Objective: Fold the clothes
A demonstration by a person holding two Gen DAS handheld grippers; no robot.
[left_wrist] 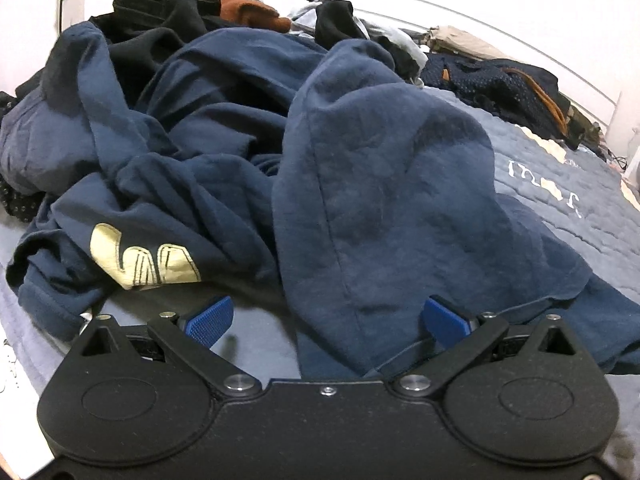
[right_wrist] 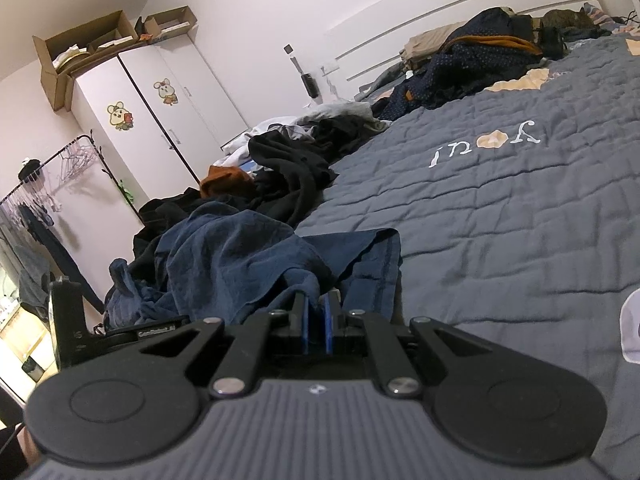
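Observation:
A crumpled navy garment (left_wrist: 224, 152) with a cream print (left_wrist: 140, 256) lies on the grey quilt (left_wrist: 560, 208). One raised fold of it (left_wrist: 384, 184) drapes down toward my left gripper (left_wrist: 328, 320), which is open; the cloth runs past the inside of its right pad (left_wrist: 444, 320) and is not pinched. In the right wrist view the same navy garment (right_wrist: 232, 264) is bunched in front of my right gripper (right_wrist: 317, 312). The blue pads (right_wrist: 329, 320) stand almost together, with a navy edge of the cloth caught at their tips.
Black clothes (right_wrist: 292, 168) and an orange piece (right_wrist: 226, 182) are piled behind the navy garment. More dark clothes (right_wrist: 472, 64) lie by the white headboard (right_wrist: 460, 12). A white wardrobe (right_wrist: 160, 112) and a clothes rack (right_wrist: 60, 168) stand beyond the bed. Bare quilt (right_wrist: 520, 220) stretches to the right.

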